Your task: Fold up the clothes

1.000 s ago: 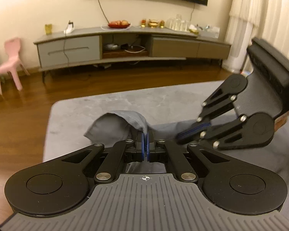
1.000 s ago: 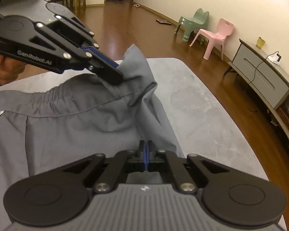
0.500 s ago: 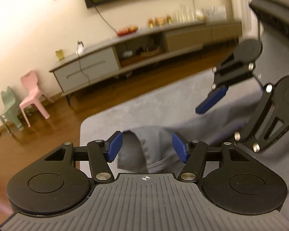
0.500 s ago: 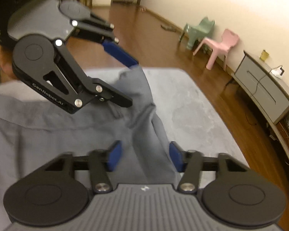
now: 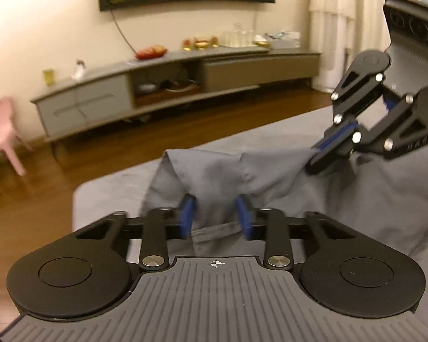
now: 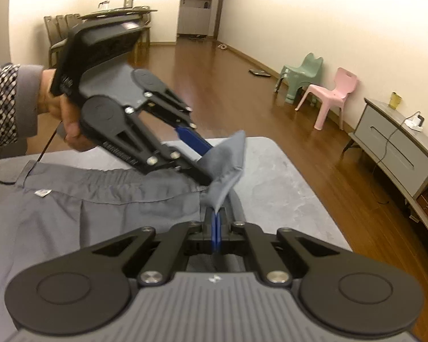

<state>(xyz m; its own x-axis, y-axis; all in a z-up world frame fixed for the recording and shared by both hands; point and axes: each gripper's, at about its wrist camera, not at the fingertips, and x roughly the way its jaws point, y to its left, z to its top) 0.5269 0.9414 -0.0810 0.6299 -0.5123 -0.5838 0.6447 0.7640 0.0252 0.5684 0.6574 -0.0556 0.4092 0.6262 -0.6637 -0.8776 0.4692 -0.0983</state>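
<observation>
Your right tongs (image 6: 216, 216) pinch a raised fold of the grey garment (image 6: 114, 213). Your left tongs (image 5: 215, 213) have just been closing, the pads apart around cloth. The garment lies at the tabletop (image 6: 271, 176) corner. It is soft and light, so grip the hem.

Re-gripping the corner of the grey garment (image 6: 128, 208).
My left gripper (image 5: 215, 216) is closing again after opening wide half a second ago; its pads (image 5: 187, 215) are still apart, with a fold of cloth now between them. My right gripper (image 6: 216, 222), spread open half a second ago, is pinching the cloth edge shut again and raising it.
</observation>
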